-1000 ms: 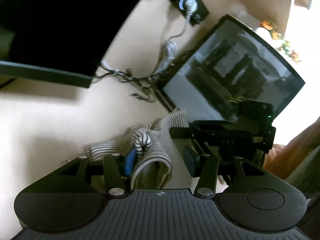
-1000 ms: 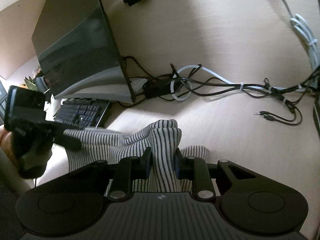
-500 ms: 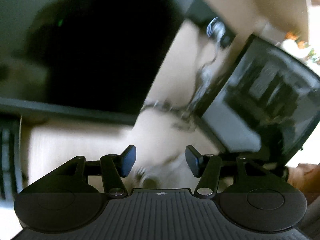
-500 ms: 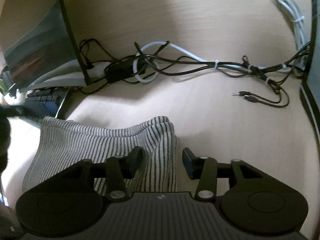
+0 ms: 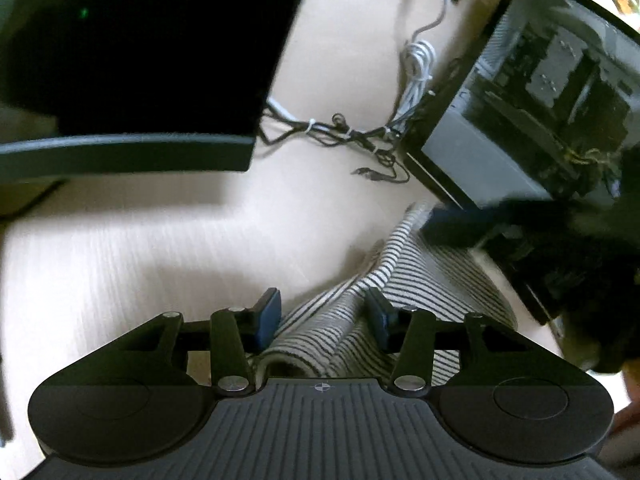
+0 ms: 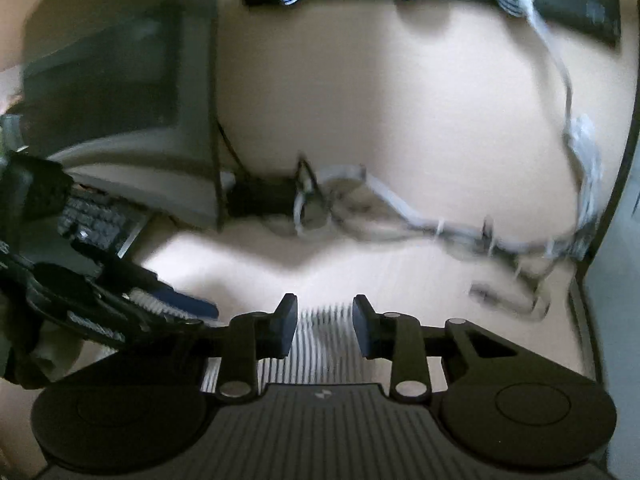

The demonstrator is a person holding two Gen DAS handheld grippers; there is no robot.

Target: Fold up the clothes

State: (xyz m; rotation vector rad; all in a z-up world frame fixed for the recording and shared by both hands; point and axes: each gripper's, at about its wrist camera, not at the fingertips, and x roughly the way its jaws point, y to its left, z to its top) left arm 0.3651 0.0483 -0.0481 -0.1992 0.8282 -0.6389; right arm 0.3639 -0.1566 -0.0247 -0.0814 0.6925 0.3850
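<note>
Both grippers released one striped garment [image 5: 404, 280]; two monitors.

Each black tool [image 5: 323, 322] has 2 blue-padded fingers [image 5: 267, 318], silver screws and a ribbed grey base.

Your two wrist cameras each looked forward and down along a hand-held gripper, close above the counter [image 5: 168, 248]. Both views shared the striped cloth [image 5: 400, 280], the cable tangle [image 6: 400, 216] and each other's gripper.

2 dark monitors [image 5: 144, 52] on a pale desk [image 5: 120, 248], tangled cables [image 5: 340, 136] between them, keyboard [image 6: 96, 220] nearby.
</note>
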